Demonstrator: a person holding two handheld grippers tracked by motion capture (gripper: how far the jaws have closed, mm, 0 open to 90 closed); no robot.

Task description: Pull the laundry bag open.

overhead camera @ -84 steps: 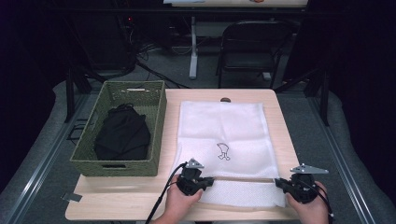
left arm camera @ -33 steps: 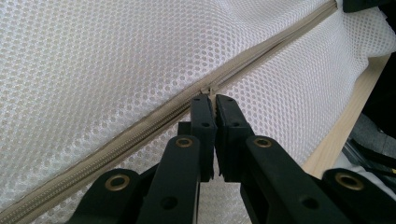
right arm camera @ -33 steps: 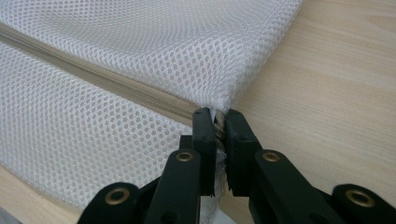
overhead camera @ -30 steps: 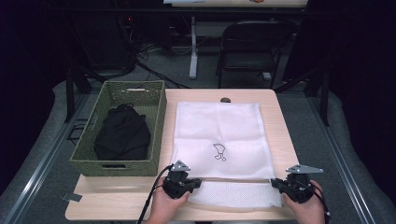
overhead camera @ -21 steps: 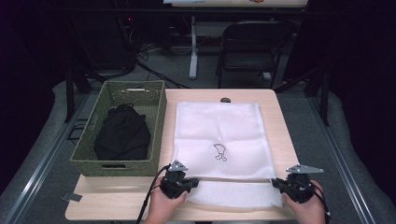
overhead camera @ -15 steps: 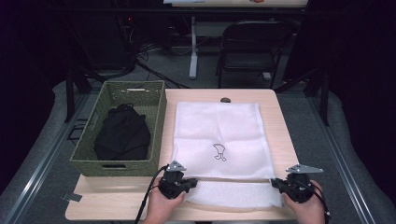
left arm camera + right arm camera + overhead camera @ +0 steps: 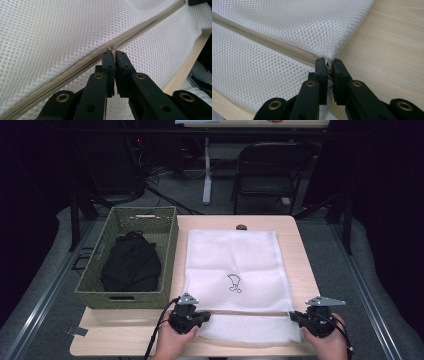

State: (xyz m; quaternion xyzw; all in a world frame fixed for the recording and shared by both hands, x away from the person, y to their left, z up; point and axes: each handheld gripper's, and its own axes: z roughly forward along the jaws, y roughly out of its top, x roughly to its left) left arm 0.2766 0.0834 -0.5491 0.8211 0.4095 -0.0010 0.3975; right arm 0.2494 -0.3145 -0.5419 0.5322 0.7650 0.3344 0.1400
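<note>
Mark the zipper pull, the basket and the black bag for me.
zipper pull [image 7: 111,48], left gripper view, its tab at the jaw tips
basket [image 7: 91,282], high view, left woven wall
black bag [image 7: 131,265], high view, its middle

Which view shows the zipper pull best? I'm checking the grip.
The left gripper view: the zipper pull sits close-up at the shut jaws. The high view shows the zipper as a thin line; the right gripper view shows its end.

We see a white mesh bag [image 7: 232,277] lying flat on the wooden table [image 7: 300,245], a small dark mark printed near its middle. Our left gripper [image 7: 192,316] and right gripper [image 7: 304,319] sit at opposite ends of the zipper line [image 7: 250,312] near the bag's front edge. A green woven basket [image 7: 167,245] beside the bag holds a black cloth [image 7: 131,265].
</note>
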